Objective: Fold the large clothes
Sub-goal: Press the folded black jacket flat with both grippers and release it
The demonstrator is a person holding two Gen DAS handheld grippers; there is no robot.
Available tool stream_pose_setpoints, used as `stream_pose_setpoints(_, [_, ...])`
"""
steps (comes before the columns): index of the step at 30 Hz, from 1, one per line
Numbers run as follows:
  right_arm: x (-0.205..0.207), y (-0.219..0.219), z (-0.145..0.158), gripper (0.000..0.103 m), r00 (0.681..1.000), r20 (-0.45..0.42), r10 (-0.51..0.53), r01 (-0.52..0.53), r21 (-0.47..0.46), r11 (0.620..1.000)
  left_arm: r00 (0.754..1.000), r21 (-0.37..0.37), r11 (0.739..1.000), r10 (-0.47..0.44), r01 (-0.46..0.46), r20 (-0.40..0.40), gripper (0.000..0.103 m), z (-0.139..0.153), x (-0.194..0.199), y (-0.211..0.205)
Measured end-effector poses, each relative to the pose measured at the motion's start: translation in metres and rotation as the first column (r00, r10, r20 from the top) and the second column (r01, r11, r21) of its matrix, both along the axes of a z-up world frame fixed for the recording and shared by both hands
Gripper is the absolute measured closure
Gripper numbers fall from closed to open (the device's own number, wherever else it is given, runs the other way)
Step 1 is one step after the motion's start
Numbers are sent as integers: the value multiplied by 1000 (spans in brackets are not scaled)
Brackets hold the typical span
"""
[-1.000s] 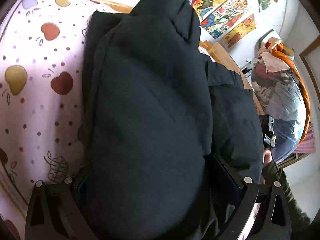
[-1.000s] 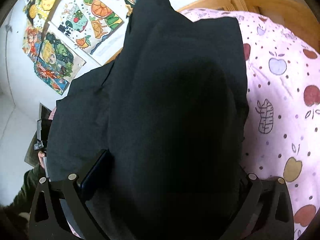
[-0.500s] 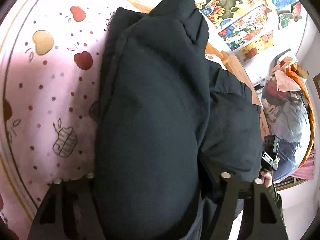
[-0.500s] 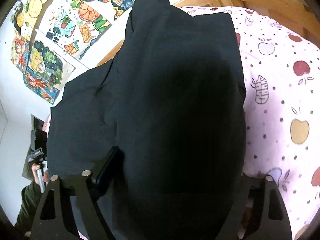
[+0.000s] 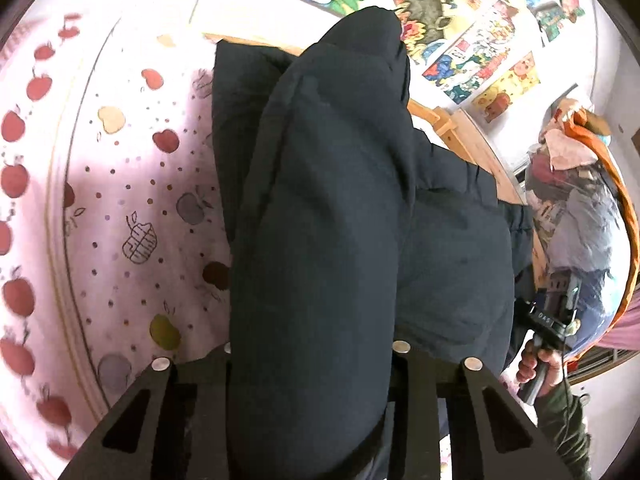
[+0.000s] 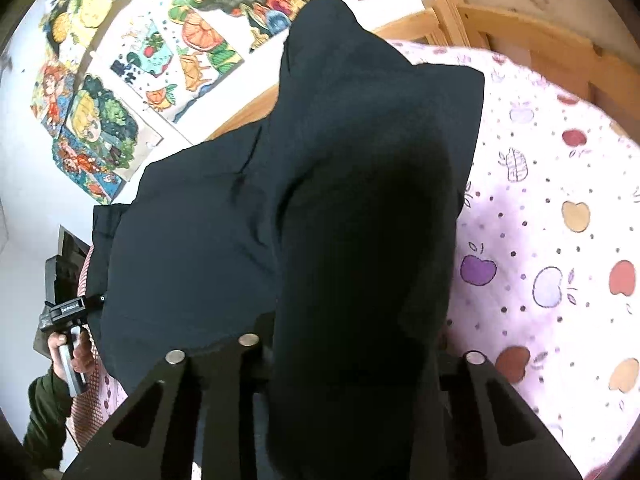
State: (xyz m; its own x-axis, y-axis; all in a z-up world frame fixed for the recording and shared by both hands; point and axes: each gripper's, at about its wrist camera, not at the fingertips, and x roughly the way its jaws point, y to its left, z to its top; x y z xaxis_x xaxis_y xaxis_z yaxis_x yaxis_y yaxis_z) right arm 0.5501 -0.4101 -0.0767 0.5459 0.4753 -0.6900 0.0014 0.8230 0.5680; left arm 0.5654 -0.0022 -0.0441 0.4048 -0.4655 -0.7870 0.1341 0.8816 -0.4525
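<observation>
A large black padded jacket [image 5: 320,220] lies on a pink bedsheet with an apple print [image 5: 132,184]. My left gripper [image 5: 312,364] is shut on a thick fold of the jacket, which bulges up between its jaws and hides the fingertips. My right gripper [image 6: 352,352] is shut on another thick fold of the same jacket [image 6: 360,200]. Each gripper holds one side of the near edge. The other hand and its gripper handle show in the left wrist view [image 5: 548,340] and in the right wrist view [image 6: 68,328].
A wooden bed frame [image 6: 520,40] runs along the far side. Colourful posters [image 6: 120,80] cover the wall behind the bed. A heap of clothes and bags [image 5: 576,200] stands at the right of the bed in the left wrist view.
Both grippers have pulled back and up with the jacket folds in them. The jaws of both have closed in tighter on the fabric. More of the wall and bedsheet shows.
</observation>
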Motion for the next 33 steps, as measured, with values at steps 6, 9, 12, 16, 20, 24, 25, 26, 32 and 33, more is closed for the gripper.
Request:
stream_pose_setpoints(6, [-19, -5, 29, 83, 998, 61, 0, -2, 18, 1000, 999, 13, 1000, 2, -2, 33, 77, 25, -29, -3])
stream_pose_setpoints(9, [-27, -3, 42, 84, 997, 75, 8, -9, 7, 1000, 999, 52, 999, -17, 15, 39, 78, 33, -40, -6])
stream_pose_setpoints(12, [-38, -2, 53, 84, 996, 88, 22, -22, 1, 1000, 999, 77, 997, -26, 23, 41, 79, 43, -56, -10])
stream_pose_setpoints(16, [-59, -3, 65, 84, 994, 100, 33, -34, 4, 999, 999, 73, 997, -17, 15, 37, 79, 52, -78, -7])
stream_pose_setpoints(20, [-84, -4, 76, 84, 993, 108, 52, -53, 4, 999, 999, 64, 998, -5, 2, 45, 79, 63, -104, -6])
stream_pose_setpoints(24, [-104, 0, 85, 84, 992, 107, 74, -72, -21, 997, 999, 59, 998, -5, 3, 46, 79, 63, -129, -3])
stream_pose_setpoints(25, [-108, 1, 87, 84, 991, 106, 80, -77, -31, 997, 999, 66, 998, -10, 6, 51, 79, 62, -133, -6])
stream_pose_setpoints(26, [-111, 1, 88, 84, 991, 105, 85, -81, -39, 996, 998, 69, 998, -12, 8, 55, 79, 60, -137, -6])
stream_pose_setpoints(32, [-120, 0, 73, 84, 994, 73, 76, -73, -43, 996, 1000, 49, 999, -4, 3, 19, 79, 36, -138, 3])
stream_pose_setpoints(33, [-120, 2, 69, 84, 995, 64, 71, -68, -45, 997, 1000, 47, 999, -1, 0, 9, 79, 31, -137, 4])
